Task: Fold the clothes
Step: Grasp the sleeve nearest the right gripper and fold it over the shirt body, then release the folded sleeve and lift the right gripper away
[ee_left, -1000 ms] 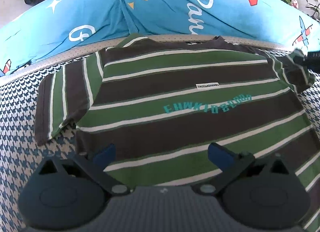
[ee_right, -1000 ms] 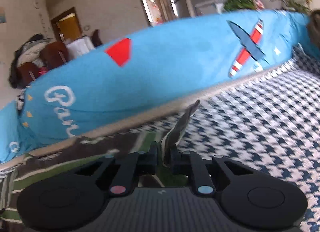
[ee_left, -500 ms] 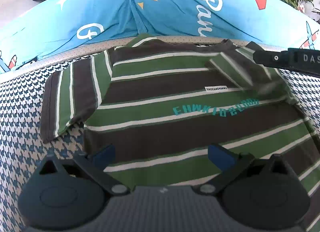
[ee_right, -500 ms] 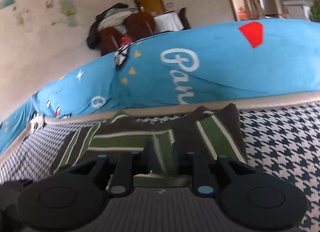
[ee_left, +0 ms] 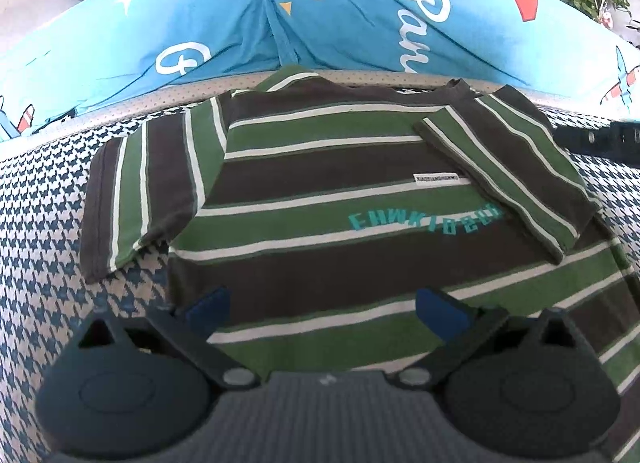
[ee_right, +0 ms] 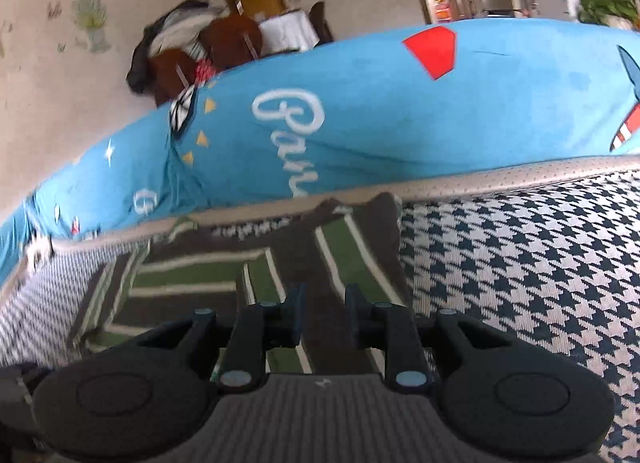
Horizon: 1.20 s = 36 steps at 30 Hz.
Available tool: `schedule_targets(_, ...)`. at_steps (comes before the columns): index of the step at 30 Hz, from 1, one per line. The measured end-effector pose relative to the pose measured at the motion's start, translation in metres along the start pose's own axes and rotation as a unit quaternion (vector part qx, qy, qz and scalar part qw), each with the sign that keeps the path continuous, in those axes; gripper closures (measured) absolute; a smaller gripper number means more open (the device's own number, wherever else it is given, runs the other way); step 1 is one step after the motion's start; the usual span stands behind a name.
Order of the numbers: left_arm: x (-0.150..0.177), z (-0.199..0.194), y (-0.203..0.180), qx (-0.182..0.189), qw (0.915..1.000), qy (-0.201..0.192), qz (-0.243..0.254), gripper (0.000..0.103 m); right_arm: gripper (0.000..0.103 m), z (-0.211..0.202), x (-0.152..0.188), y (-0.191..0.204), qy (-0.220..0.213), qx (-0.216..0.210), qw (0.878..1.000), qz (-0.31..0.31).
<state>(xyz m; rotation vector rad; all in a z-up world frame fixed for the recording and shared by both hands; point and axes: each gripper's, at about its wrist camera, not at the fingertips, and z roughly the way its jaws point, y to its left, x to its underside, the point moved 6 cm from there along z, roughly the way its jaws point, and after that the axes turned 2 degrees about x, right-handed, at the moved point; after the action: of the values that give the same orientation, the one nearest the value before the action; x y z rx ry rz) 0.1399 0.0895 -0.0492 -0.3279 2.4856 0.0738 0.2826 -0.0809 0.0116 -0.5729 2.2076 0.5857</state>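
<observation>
A bed cover (ee_left: 44, 263) in a blue-and-white houndstooth weave fills the foreground, with a bright blue quilt (ee_left: 360, 23) heaped along its far edge and a room with a doorway and chairs beyond. A striped T-shirt (ee_left: 320, 231), brown, green and white, lies flat on the cover. The left gripper (ee_left: 322, 305) hangs over its near hem with its jaws spread wide, nothing between them. The shirt's left sleeve (ee_left: 136, 191) is spread out flat on the cover, while the right sleeve (ee_left: 516, 171) is folded across the chest. The right gripper (ee_right: 323, 313) sits just above that folded sleeve, its jaws having just been opening, now slightly parted with the cloth under the gap and not pinched.
</observation>
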Motion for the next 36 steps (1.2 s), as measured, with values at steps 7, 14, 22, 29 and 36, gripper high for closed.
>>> schedule_targets(7,0.003,0.006,0.003,-0.007,0.9999,0.010,-0.004,0.000,0.076,0.012,0.015,0.007,0.037,0.018,0.999,-0.019)
schedule_targets(14,0.006,0.013,0.006,-0.016,0.9998,0.013,-0.010,0.000,0.072,0.022,0.029,0.008,0.066,0.047,0.996,-0.039)
schedule_targets(22,0.007,0.015,0.005,-0.021,0.9997,0.013,-0.007,0.000,0.069,0.022,0.030,0.012,0.070,0.056,0.995,-0.052)
schedule_targets(29,0.007,0.017,0.006,-0.019,0.9997,0.013,-0.005,0.000,0.061,0.014,0.032,0.023,0.084,0.075,0.993,-0.028)
schedule_targets(36,0.006,0.018,0.007,-0.019,0.9998,0.010,-0.003,0.000,0.058,-0.008,0.046,0.052,0.097,0.065,0.993,0.012)
